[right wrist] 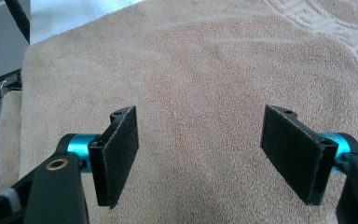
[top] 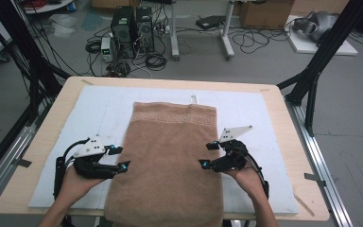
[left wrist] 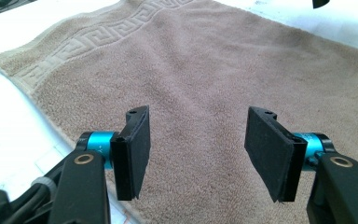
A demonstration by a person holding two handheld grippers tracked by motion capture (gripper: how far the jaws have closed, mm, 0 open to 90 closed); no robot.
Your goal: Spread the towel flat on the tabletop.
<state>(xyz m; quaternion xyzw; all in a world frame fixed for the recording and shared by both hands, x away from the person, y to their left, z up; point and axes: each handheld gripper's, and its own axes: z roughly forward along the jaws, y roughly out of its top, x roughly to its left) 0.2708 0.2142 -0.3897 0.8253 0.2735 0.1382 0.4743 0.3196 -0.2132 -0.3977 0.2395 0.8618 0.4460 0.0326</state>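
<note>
1. Left gripper (top: 118, 158): jaws spread, empty, over the towel's (top: 170, 161) left edge.
2. Right gripper (top: 209, 155): jaws spread, empty, over the right edge; both equally near.
3. Towel: flat on the table (top: 283, 118), long axis running away from the person, near end overhanging.
</note>
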